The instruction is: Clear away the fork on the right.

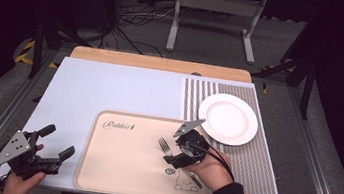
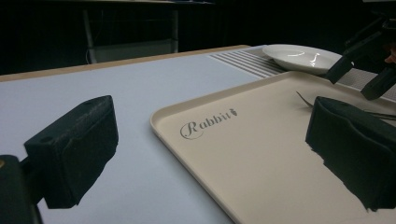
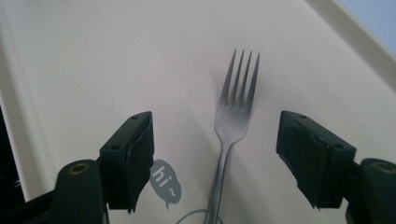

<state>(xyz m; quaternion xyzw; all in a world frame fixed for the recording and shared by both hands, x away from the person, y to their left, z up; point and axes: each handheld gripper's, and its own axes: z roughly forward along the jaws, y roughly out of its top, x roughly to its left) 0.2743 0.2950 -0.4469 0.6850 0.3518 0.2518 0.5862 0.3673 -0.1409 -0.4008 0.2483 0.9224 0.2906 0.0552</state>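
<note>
Straddling fork (image 3: pixel 232 122), right claw (image 3: pixel 219 154) spread; left claw (image 2: pixel 210 149) spread; tray (image 2: pixel 261 177) reads "Rabbit", seemingly, plus "hi~".

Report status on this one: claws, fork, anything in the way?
Right claw open, straddling the fork on the tray, not gripping. Left claw open, idle off the tray's left edge. Plate empty, off to the right. Nothing blocking.

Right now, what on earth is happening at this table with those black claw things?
A person holds a two-jaw gripper in each hand. The right gripper hangs over a beige plastic tray, its jaws open on either side of a silver metal fork that lies flat on the tray, not yet gripped. The left gripper waits open off the tray's left edge. A round white plate sits bare on the striped mat.
</note>
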